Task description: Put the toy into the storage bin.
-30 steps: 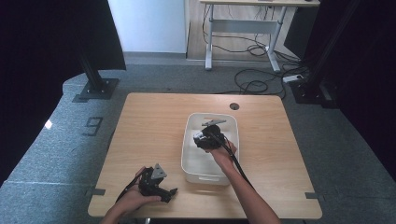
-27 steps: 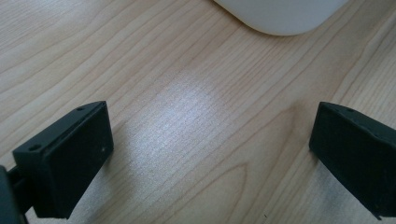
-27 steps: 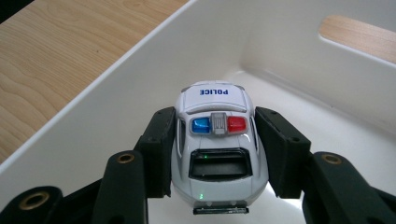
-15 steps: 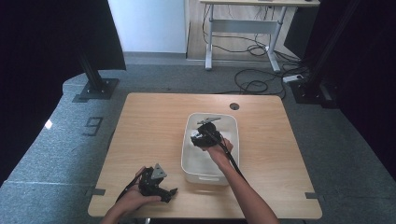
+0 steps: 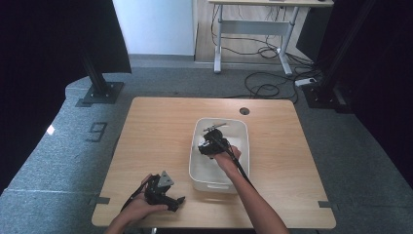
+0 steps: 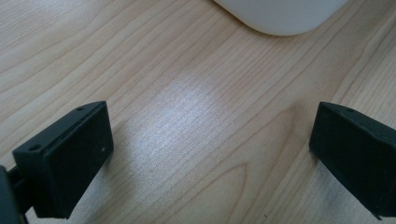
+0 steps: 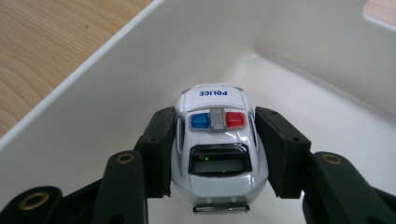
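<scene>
2 grippers show from above: the right gripper (image 5: pixel 210 145) has barely drifted inside the white bin (image 5: pixel 242 127), so placing looks unfinished. The left gripper (image 6: pixel 210 154) stands wide over bare table (image 6: pixel 187 107). Right gripper view: jaws clamp the toy police car (image 7: pixel 217 140) above the bin floor.

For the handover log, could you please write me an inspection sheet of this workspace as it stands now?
Surface: wooden table, bare, round hole near the far edge.
Job's things: white toy police car held between the right gripper's pads, inside the white bin.
Clutter: a dark thing at the bin's far end, too small to tell.
Grippers: right gripper shut on the car over the bin; left gripper open, low over bare wood near the table's front edge.
Cables: one trails from each gripper; more lie on the floor beyond.
Surroundings: grey carpet, black stands, a desk frame behind.
</scene>
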A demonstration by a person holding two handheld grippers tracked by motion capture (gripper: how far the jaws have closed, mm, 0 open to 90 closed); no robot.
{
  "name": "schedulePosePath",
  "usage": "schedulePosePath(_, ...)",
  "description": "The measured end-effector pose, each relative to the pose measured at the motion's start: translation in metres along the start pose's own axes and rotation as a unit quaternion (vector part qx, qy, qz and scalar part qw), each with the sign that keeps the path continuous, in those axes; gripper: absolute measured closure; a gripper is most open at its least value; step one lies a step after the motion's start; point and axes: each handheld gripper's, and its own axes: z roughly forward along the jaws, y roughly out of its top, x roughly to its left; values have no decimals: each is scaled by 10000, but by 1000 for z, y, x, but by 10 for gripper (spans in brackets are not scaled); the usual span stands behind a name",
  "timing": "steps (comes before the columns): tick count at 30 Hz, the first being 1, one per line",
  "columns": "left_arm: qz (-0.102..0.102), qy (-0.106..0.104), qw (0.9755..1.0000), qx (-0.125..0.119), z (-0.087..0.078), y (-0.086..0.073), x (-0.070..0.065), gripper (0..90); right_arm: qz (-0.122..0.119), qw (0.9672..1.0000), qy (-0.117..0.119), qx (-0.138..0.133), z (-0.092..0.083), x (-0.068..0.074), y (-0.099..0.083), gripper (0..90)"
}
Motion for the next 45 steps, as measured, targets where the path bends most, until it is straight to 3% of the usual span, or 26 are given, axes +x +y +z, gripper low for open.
schedulePosePath(9, 1, 1, 10000, 2, 0, 0, 0, 0, -1, 10000, 4, 87, 3, 0, -1, 499)
schedulePosePath(17, -4, 0, 10000, -3, 0, 0, 0, 0, -77, 9990, -23, 438, 12, 1, -4, 498)
schedulePosePath(22, -4, 1, 10000, -2, 0, 0, 0, 0, -76, 9987, -2, 514, 13, 1, -5, 497)
schedulePosePath(38, -5, 2, 10000, -2, 0, 0, 0, 0, 62, 9985, 40, 552, 14, -2, -6, 486)
schedulePosePath(45, -6, 0, 10000, -2, 0, 0, 0, 0, 117, 9986, 101, 511, 7, -5, -7, 423)
